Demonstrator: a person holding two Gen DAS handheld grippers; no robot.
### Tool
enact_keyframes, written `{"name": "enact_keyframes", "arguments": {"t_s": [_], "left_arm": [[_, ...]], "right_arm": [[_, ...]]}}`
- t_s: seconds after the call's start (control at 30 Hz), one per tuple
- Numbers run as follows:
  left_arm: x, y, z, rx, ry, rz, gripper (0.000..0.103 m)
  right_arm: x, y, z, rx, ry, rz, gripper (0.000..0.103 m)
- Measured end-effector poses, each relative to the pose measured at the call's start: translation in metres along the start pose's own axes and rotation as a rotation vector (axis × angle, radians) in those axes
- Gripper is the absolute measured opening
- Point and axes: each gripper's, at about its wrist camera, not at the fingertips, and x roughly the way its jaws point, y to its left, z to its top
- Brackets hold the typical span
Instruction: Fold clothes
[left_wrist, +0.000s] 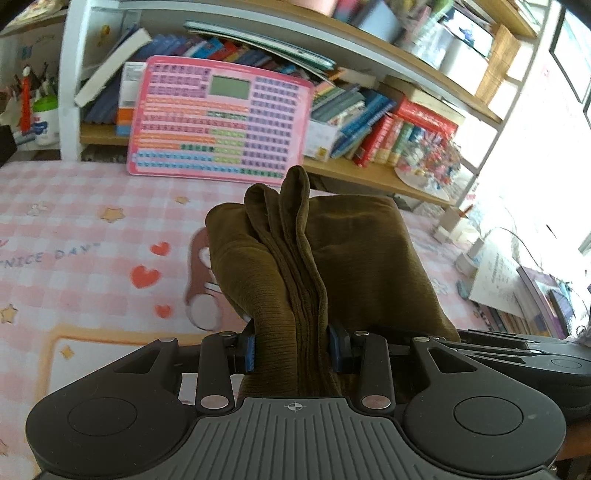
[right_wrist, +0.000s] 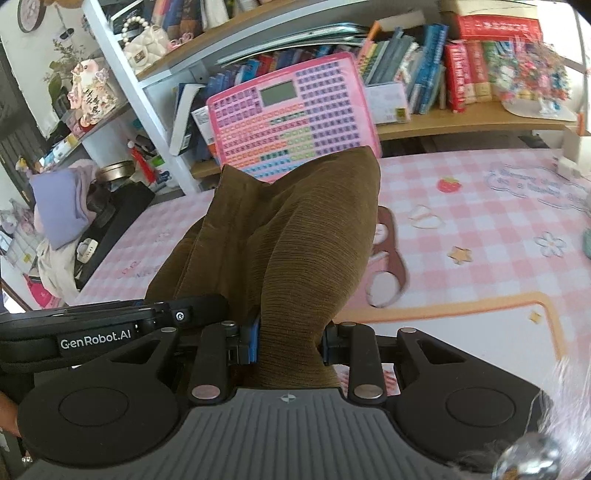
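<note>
The left gripper (left_wrist: 291, 349) and right gripper (right_wrist: 291, 341) each pinch bunched folds of the brown garment (left_wrist: 362, 254), side by side (nearly touching); the cloth runs forward from both, over the pink checked table (left_wrist: 92, 229) toward its shelf-side edge.

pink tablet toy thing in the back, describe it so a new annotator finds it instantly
Find the wooden bookshelf behind the pink checked table. Leaning against its lowest row of books stands the pink learning pad. It is a flat board covered in a grid of small coloured buttons with a grey screen near its top, unlike the book spines around it.
</note>
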Motion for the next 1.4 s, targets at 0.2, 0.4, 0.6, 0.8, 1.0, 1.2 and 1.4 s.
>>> {"name": "enact_keyframes", "arguments": {"t_s": [0.2,0.4,0.6,0.8,1.0,1.2,1.4], "left_arm": [[-0.002,0.049,0.021,-0.025,-0.010,-0.007,0.034],[0.006,0.092,0.048,-0.034,-0.013,-0.008,0.034],[0.028,0.133,0.074,-0.043,-0.015,0.004,0.034],[0.059,0.170,0.098,-0.051,-0.030,0.010,0.034],[0.090,0.196,0.118,-0.045,-0.044,0.021,0.034],[0.106,0.214,0.127,-0.051,-0.017,0.013,0.035],[0.119,0.231,0.118,-0.081,0.038,0.025,0.047]], "right_arm": [[0.035,0.035,0.018,-0.034,0.009,0.005,0.027],[0.075,0.064,0.041,-0.063,0.010,-0.001,0.027],[0.125,0.083,0.060,-0.084,0.007,-0.021,0.027],[0.179,0.083,0.079,-0.079,-0.008,-0.010,0.027],[0.226,0.079,0.097,-0.056,-0.027,0.001,0.027],[0.251,0.058,0.109,0.055,0.027,0.029,0.034],[0.260,0.033,0.100,0.204,0.067,0.017,0.054]]}}
